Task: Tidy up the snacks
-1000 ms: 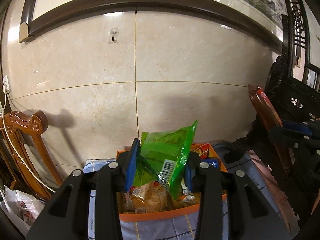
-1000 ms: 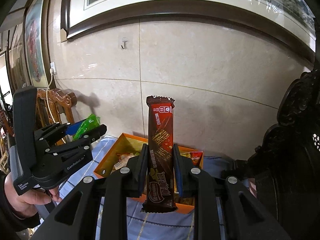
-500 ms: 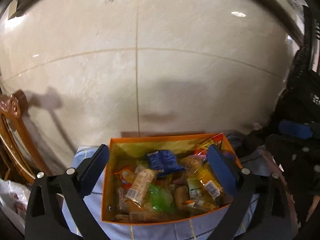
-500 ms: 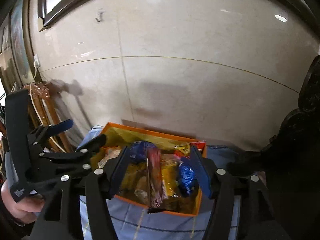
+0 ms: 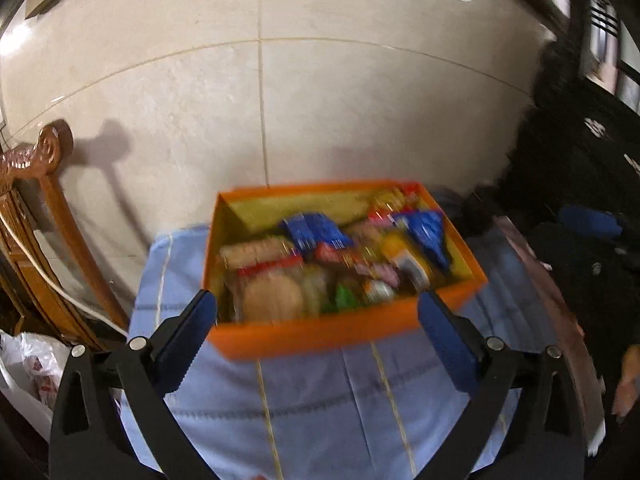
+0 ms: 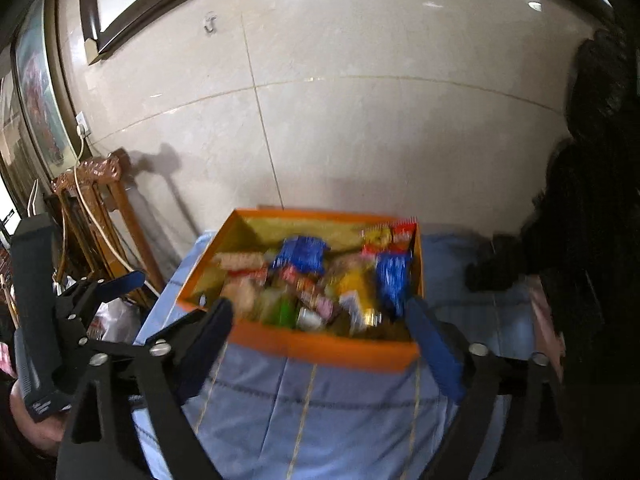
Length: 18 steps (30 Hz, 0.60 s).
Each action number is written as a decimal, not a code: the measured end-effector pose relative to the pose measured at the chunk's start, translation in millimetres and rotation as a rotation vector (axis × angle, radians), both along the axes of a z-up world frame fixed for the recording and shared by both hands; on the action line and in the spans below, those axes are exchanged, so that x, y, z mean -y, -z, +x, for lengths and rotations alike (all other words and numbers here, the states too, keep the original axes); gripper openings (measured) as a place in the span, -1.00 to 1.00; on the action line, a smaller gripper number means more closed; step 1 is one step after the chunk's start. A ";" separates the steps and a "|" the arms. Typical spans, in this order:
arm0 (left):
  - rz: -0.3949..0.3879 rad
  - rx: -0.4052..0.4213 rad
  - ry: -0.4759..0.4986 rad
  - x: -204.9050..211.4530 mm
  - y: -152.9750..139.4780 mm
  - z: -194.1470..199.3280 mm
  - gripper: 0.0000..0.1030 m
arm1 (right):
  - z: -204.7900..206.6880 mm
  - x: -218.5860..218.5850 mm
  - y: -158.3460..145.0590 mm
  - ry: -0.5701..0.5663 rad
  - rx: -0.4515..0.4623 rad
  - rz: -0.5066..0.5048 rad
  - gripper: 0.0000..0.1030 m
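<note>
An orange box full of wrapped snacks stands on a blue cloth. In it lie blue packets, a round biscuit pack and a green packet, all blurred. My left gripper stands open just before the box's near wall, with nothing between its fingers. My right gripper hangs over the same near wall of the box. Its jaws are opening and nothing is held between them. A brown-red bar lies among the snacks.
A marble wall rises right behind the box. A carved wooden chair with a white cord stands to the left, above a white plastic bag. Dark carved furniture fills the right side. A hand shows at the right edge.
The left gripper let go of the green packet and the right let go of the chocolate bar. Both now lie in the box. Both grippers tipped down and sank toward the box.
</note>
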<state>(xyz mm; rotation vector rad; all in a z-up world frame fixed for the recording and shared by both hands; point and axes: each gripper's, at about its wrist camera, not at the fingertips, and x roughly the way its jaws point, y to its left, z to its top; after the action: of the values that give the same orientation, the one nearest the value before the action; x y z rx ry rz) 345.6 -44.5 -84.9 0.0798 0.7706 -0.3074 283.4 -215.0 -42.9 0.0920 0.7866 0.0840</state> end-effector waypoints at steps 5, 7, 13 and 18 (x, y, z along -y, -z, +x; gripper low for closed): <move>-0.053 -0.029 0.022 -15.6 5.5 -61.6 0.92 | -67.6 -12.4 18.5 0.034 -0.018 -0.047 0.92; -0.087 -0.036 0.023 -24.0 3.3 -82.6 0.92 | -92.6 -20.1 21.0 0.037 -0.012 -0.107 0.92; -0.089 0.043 -0.042 -46.9 -29.3 -150.2 0.92 | -162.9 -34.7 13.9 0.019 0.001 -0.096 0.92; 0.000 0.119 -0.110 -48.6 -54.7 -202.4 0.92 | -210.0 -41.4 -1.1 0.039 0.027 -0.080 0.92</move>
<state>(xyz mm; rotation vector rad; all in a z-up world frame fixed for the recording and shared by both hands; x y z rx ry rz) 143.2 4.1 -30.3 0.0547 0.6546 -0.1963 73.4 -173.6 -41.8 0.0303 0.7596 0.0164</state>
